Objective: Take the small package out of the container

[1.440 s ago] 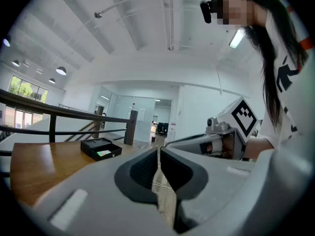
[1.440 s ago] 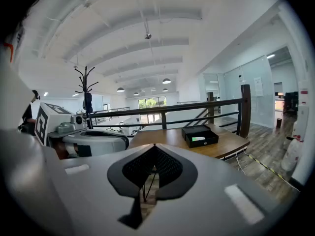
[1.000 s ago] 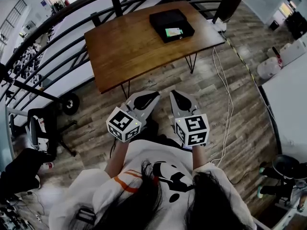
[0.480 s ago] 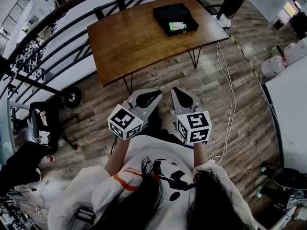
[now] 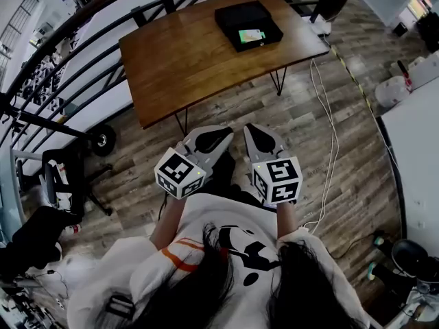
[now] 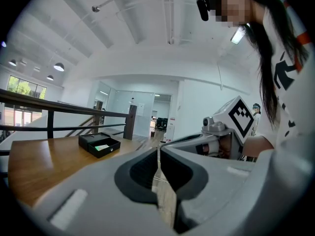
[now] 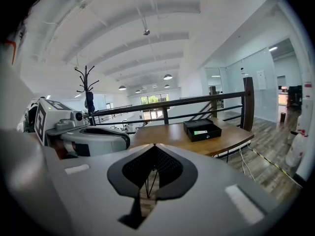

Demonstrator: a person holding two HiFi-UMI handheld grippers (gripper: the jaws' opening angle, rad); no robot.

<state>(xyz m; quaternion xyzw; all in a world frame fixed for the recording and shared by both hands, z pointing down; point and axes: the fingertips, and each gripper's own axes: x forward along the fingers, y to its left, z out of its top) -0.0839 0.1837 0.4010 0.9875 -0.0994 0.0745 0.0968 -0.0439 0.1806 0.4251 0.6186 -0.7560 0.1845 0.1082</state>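
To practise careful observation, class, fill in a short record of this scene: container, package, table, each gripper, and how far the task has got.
Container: black container, open-topped, on the far right part of the wooden table
Package: small green package, lying inside the container
Left gripper: left gripper, jaws together, empty, over the floor short of the table
Right gripper: right gripper, jaws together, empty, beside the left one
Task progress: not begun; package not yet taken out

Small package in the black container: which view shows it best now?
Head view: it looks down into the open container, so the small package shows its greenish top. Both gripper views see it from low and far, only a thin pale strip.
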